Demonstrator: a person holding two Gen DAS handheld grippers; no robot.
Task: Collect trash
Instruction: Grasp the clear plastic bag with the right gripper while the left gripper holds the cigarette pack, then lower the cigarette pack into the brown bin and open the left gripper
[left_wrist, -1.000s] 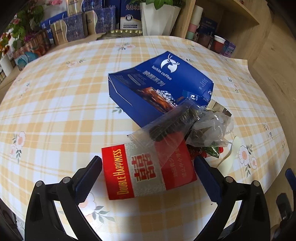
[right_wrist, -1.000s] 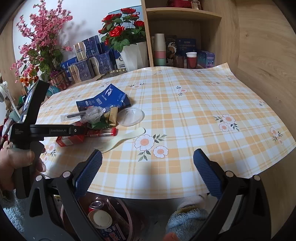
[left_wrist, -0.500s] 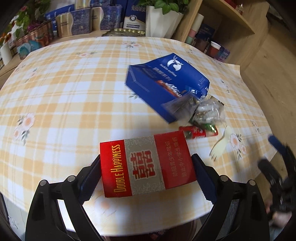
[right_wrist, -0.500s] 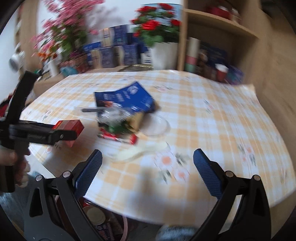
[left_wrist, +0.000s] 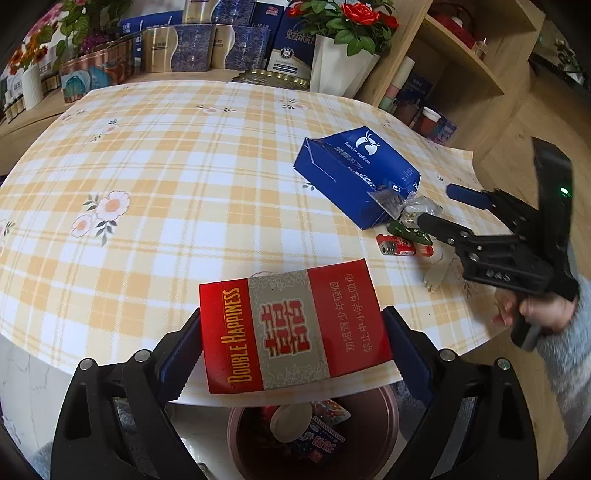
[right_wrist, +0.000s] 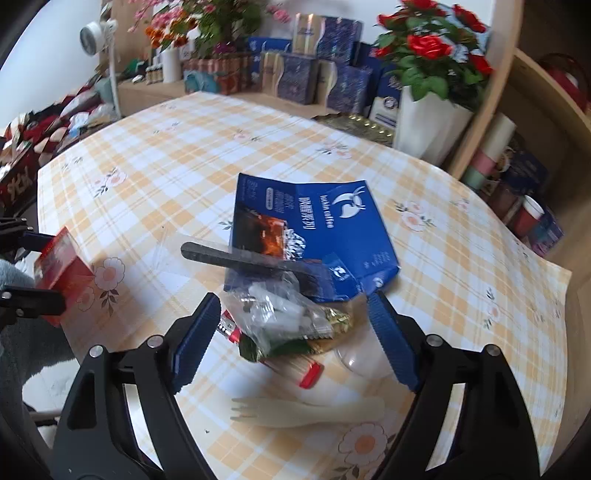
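My left gripper (left_wrist: 291, 350) is shut on a red Double Happiness cigarette pack (left_wrist: 295, 328) and holds it above the table's near edge, over a brown bin (left_wrist: 314, 439) with trash inside. The pack also shows at the left of the right wrist view (right_wrist: 61, 269). My right gripper (right_wrist: 291, 336) is open over a pile: clear wrappers (right_wrist: 273, 314), a green-gold wrapper (right_wrist: 325, 321), a red lighter (right_wrist: 273, 358). A blue Luckin coffee bag (right_wrist: 332, 229) lies behind it, with a black comb in a clear bag (right_wrist: 236, 258) across it. A cream plastic fork (right_wrist: 306, 410) lies nearest.
The table wears a yellow plaid cloth (left_wrist: 166, 177). Boxes and flower pots (right_wrist: 428, 122) line its far side. A wooden shelf with cups (right_wrist: 491, 155) stands at the right. A clear lid (right_wrist: 362, 354) lies under the pile.
My left gripper closed on the cigarette pack, lifted it and drew it back over the bin. My right gripper swung in from the table edge and now straddles the wrapper pile.
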